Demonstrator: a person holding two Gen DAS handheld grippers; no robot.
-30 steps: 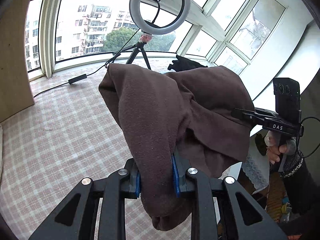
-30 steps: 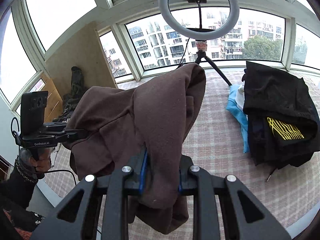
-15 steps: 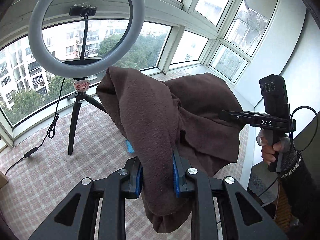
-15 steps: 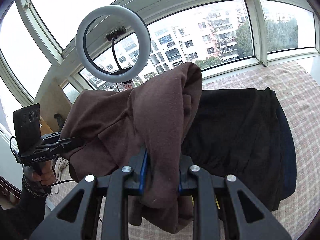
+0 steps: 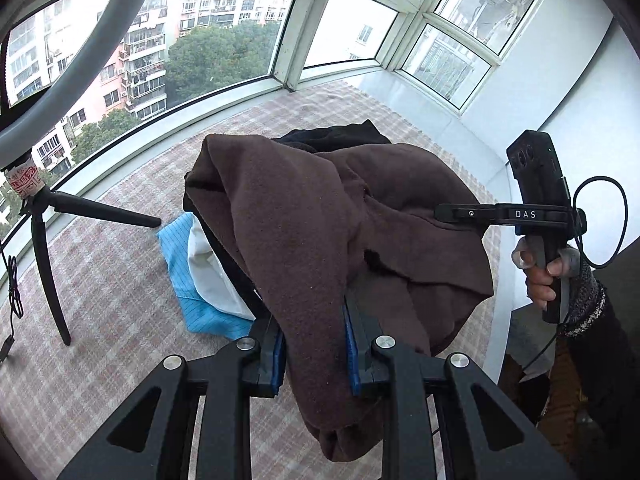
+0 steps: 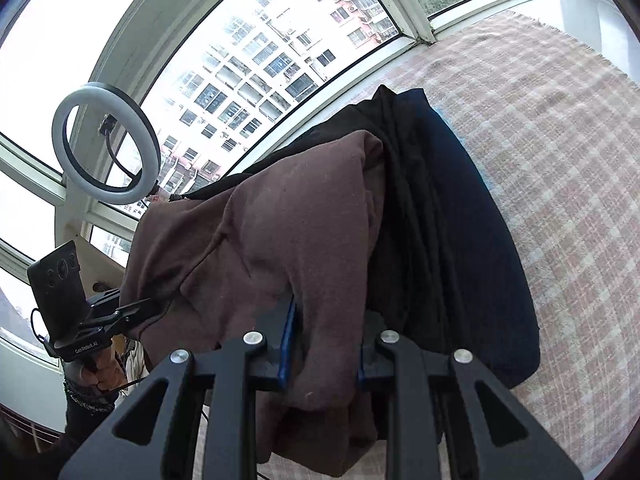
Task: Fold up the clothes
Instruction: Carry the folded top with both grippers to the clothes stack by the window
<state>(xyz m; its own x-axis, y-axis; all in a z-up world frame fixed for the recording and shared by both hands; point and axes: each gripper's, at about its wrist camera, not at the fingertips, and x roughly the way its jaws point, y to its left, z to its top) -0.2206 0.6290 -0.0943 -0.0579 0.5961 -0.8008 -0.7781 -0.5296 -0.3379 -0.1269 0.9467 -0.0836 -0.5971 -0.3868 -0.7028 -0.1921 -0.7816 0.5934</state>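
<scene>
The brown garment [image 5: 304, 232] hangs bunched in the air between the two tools, above the pile [image 6: 452, 240] of dark clothes that lies on the checked cloth [image 6: 568, 128]. The left gripper [image 5: 316, 350] is clamped on one thick fold of it, the blue pads [image 5: 349, 344] pressed into the fabric from both sides, and a tail of cloth droops below the jaws. The right gripper [image 6: 326, 344] grips a second fold in the same way; seen from the left wrist, its fingers disappear into the far side of the bundle (the hand [image 5: 538, 276] on its handle is visible at right). Risks, as judged from this moment: each grip takes a wad rather than a clean edge, so a layer may slide out under the garment's own weight and let one side drop; the slack middle sags toward the pile and may catch or drag the top dark garment, spoiling folds already made. The blue cloth [image 5: 180, 276] and white cloth [image 5: 208, 272] lie beneath the pile's near edge and could be pulled askew by the same contact. The tripod [image 5: 44, 248] of the ring light [image 6: 106, 144] stands near on the cloth, with a cable [image 5: 14, 288] beside it; a wide swing of fabric could strike a leg. Laid down crumpled, the garment would need re-spreading before any fold.
</scene>
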